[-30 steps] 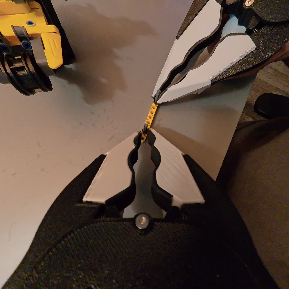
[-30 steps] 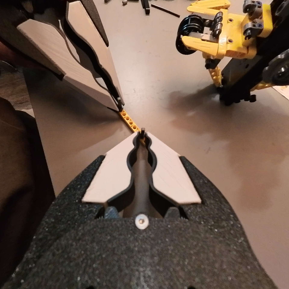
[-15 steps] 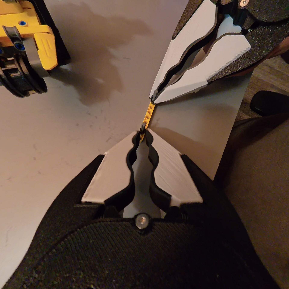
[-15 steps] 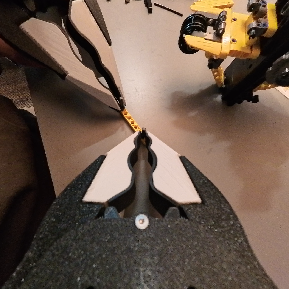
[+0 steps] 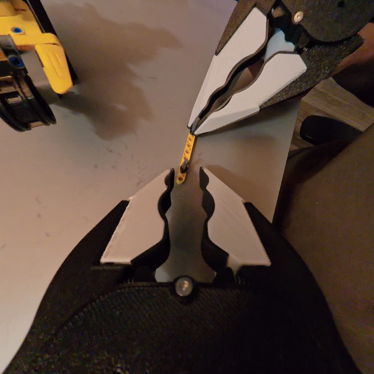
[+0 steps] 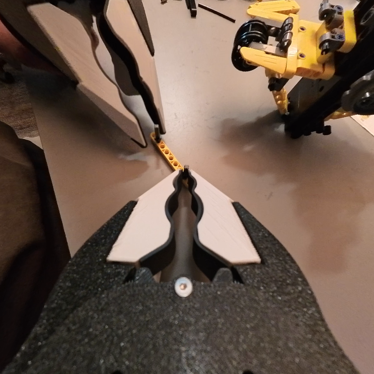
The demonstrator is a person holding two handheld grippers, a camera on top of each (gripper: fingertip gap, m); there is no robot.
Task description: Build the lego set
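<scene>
Beyond the yellow beam – yellow-black brick model, loose black rods.

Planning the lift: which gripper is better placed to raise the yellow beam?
Likely right: the right gripper is shut on a pin at the beam's end; the left gripper's jaws stand open.

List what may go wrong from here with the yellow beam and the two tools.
1. The right tool grips only a dark pin at one end of the yellow beam, and the left tool is open. If lifted, the beam may swing.
2. The second pin stands between the open tips, so a nudge could shift it.
3. The beam lies near the table edge and might slide off.
</scene>
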